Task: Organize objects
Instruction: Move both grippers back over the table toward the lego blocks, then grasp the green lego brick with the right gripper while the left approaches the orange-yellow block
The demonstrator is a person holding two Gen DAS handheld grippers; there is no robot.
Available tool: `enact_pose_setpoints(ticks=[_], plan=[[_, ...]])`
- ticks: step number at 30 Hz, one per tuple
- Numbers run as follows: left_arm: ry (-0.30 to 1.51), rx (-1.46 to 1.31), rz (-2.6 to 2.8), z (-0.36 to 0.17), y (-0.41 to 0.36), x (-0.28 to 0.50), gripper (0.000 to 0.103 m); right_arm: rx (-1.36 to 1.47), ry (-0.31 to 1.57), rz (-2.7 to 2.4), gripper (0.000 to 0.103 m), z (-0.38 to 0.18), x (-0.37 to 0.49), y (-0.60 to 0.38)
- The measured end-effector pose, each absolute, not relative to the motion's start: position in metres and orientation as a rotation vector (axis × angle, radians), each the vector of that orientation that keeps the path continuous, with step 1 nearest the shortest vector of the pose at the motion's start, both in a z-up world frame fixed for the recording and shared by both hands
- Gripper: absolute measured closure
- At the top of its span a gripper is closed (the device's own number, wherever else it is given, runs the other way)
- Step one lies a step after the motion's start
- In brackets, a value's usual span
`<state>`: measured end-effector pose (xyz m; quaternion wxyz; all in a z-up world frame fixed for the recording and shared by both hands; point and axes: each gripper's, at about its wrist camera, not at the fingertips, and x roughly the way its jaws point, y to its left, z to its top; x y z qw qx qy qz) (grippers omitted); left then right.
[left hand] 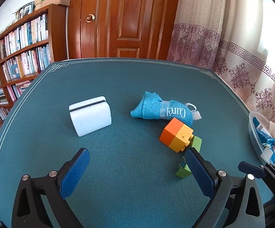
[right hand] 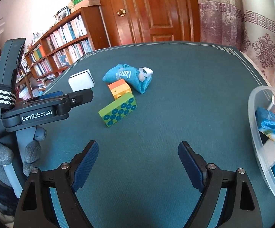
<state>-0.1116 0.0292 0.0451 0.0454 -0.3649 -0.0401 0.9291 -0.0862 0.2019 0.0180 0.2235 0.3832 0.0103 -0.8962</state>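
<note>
Green block [right hand: 118, 111] lying mid-tabletop [right hand: 175, 76], long axis slanting toward the far right corner, probably touching the orange-yellow brick [right hand: 119, 90]. Nearer the left gripper [left hand: 137, 172], just beside its right finger; both grippers, right gripper [right hand: 138, 167] included, spread wide, holding nothing.

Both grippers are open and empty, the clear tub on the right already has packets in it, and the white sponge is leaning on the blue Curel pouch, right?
Not quite. The white sponge stands alone, apart from the blue Curel pouch; the left wrist view shows bare mat between them. It is the orange-yellow block that lies against the pouch. The rest holds: left gripper and right gripper open and empty, packets in the clear tub.
</note>
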Motion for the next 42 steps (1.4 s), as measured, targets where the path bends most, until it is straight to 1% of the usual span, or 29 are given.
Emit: enact_pose_setpoints(ticks=[12, 25, 27, 33, 37, 42], plan=[[-0.175, -1.172, 2.879, 0.036, 0.009, -0.115, 0.001, 1.056, 0.149, -2.410, 0.016, 0.012, -0.125, 0.162], [-0.185, -1.203, 2.879, 0.030, 0.006, -0.117, 0.001, 1.070, 0.192, -2.379, 0.017, 0.005, -0.152, 0.146], [-0.187, -1.206, 2.880, 0.030, 0.006, -0.117, 0.001, 1.071, 0.188, -2.373, 0.018, 0.005, -0.154, 0.146], [-0.187, -1.208, 2.881, 0.030, 0.005, -0.118, 0.001, 1.064, 0.189, -2.361, 0.028, 0.005, -0.154, 0.145], [-0.184, -1.208, 2.879, 0.030, 0.005, -0.118, 0.001, 1.058, 0.198, -2.363, 0.040, 0.005, -0.152, 0.144], [-0.172, -1.213, 2.876, 0.027, 0.006, -0.118, 0.001, 1.059, 0.186, -2.364, 0.040, 0.005, -0.148, 0.146]])
